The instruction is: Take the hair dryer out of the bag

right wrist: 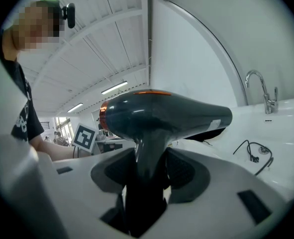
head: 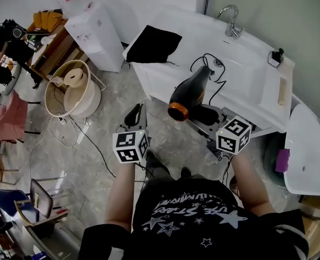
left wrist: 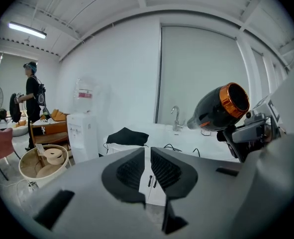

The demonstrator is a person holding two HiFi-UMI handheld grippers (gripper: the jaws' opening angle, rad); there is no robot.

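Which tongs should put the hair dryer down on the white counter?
The right tongs: they grip the hair dryer by its handle, close to the counter. The left tongs are nearly closed, with nothing between them.

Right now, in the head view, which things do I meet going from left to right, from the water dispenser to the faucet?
water dispenser → black bag → hair dryer → faucet
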